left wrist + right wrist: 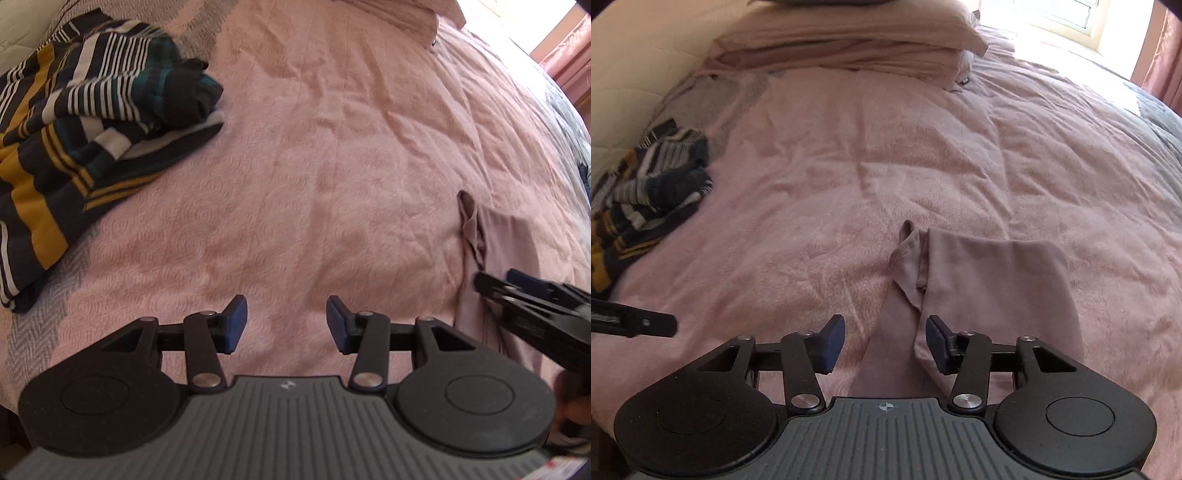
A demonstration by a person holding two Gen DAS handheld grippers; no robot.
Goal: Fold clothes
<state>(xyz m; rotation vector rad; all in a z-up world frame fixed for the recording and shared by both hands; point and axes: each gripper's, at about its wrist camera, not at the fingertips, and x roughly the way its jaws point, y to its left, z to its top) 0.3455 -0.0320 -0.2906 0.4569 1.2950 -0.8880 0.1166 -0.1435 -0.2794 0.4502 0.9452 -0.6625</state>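
Both grippers, left (287,325) and right (885,344), hover spread and empty. One mauve garment (990,295) lies folded; the striped pile (74,122) looks unfolded.

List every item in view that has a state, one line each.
Left gripper: open, empty, over bare bedspread.
Right gripper: open, empty, just above the mauve garment.
Mauve garment: lying on the bed, partly folded, loose edge bunched at its left.
Striped clothes: crumpled heap, unfolded.
Pillows: stacked at the head of the bed.
Bedspread: spread out, wrinkled.
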